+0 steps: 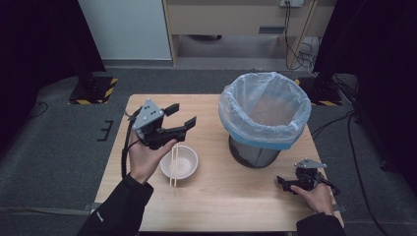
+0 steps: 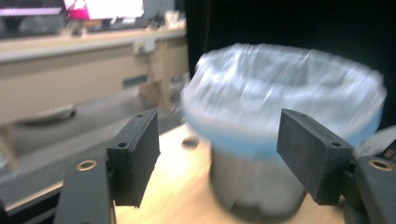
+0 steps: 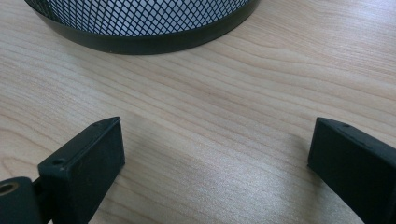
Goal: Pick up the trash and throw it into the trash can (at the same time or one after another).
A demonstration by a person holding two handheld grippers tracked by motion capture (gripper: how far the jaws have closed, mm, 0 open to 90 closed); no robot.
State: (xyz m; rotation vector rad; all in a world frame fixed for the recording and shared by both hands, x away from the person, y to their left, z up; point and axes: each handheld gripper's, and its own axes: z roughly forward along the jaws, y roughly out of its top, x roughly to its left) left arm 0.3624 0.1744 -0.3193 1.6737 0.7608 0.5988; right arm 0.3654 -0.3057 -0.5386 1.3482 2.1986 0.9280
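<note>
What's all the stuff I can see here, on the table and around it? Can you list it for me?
Table: one, light wood, centre of the high view.
Bin: one, dark mesh, lined with a pale blue bag, on the table's far right part.
Bowl: one, white, on the table's left part, near the person's left hand.
Chopsticks: one pair, pale wood, lying across the bowl's left rim.
Floor: grey carpet, all round the table.
Cables: several, black, on the floor at the back right.
Left tool: one, black, held above the table beside the bowl, jaws open and empty, facing the bin.
Right tool: one, black, low over the table's near right part, jaws open and empty.
</note>
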